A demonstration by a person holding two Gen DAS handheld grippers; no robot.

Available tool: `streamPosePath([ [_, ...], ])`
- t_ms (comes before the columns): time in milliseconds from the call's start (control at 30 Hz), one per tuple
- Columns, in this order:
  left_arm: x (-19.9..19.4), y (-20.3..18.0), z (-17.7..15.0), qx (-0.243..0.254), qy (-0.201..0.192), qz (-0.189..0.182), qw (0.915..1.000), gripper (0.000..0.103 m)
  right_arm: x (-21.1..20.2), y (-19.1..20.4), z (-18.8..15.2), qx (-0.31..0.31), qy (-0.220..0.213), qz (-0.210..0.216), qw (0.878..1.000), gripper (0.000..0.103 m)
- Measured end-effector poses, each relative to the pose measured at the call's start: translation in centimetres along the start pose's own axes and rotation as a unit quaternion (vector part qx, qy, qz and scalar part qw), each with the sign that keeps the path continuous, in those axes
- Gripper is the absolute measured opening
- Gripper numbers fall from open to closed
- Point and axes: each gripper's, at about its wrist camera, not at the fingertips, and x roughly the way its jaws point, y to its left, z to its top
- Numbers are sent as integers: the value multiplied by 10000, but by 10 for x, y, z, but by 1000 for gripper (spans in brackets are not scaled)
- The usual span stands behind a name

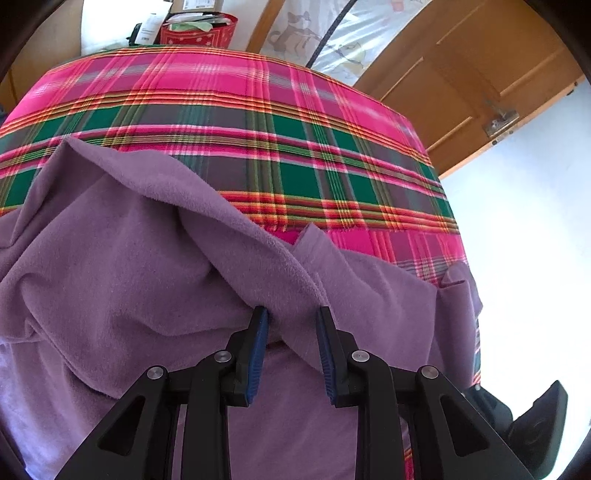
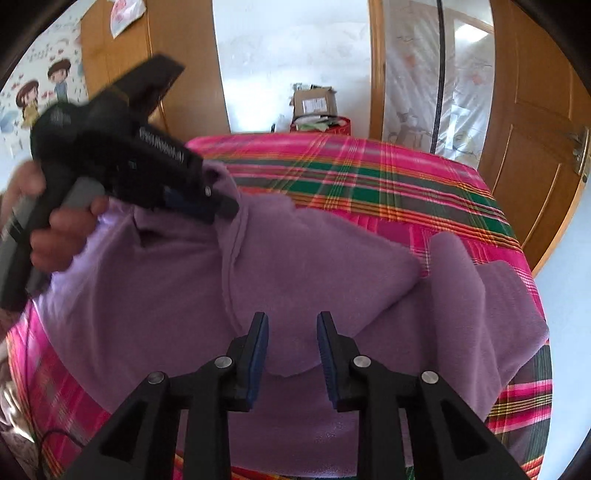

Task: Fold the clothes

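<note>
The purple fleece garment (image 2: 303,266) is spread in loose folds over the near part of a bed covered by a pink and green plaid blanket (image 1: 258,122). In the right wrist view, the right gripper (image 2: 292,325) is seen released above the fleece, its 2 blue pads apart with nothing pinched between them. Farther left, the left gripper (image 1: 293,319) is held in a hand (image 2: 62,236), and a raised ridge of the fleece is seen between its parted pads; whether the ridge is pinched cannot be told. Beyond the bed, a red box (image 1: 197,31) and a wooden door (image 2: 535,158) are seen.
</note>
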Motion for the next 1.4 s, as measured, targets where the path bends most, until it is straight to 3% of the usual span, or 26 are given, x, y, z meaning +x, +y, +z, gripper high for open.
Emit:
streamPosePath([
  [567, 4, 5, -6, -77, 55, -34, 9999, 28, 23, 34, -5, -947, 252, -278, 9948, 35],
  [667, 3, 5, -5, -62, 49, -45, 10000, 28, 23, 31, -3, -851, 249, -238, 9958, 33],
  [733, 1, 4, -5, -61, 34, -56, 10000, 28, 23, 29, -1, -805, 226, -242, 9962, 17],
  [833, 1, 5, -4, -55, 42, -76, 9999, 28, 18, 25, 3, -706, 131, -199, 9972, 5],
  [1133, -9, 9, 1, -190, -58, -269, 9994, 28, -4, -12, 32, 47, -284, -184, 9994, 5],
  [1400, -16, 4, 13, -222, -208, -340, 9990, 28, -19, -44, 70, 492, -871, -721, 9924, 5],
])
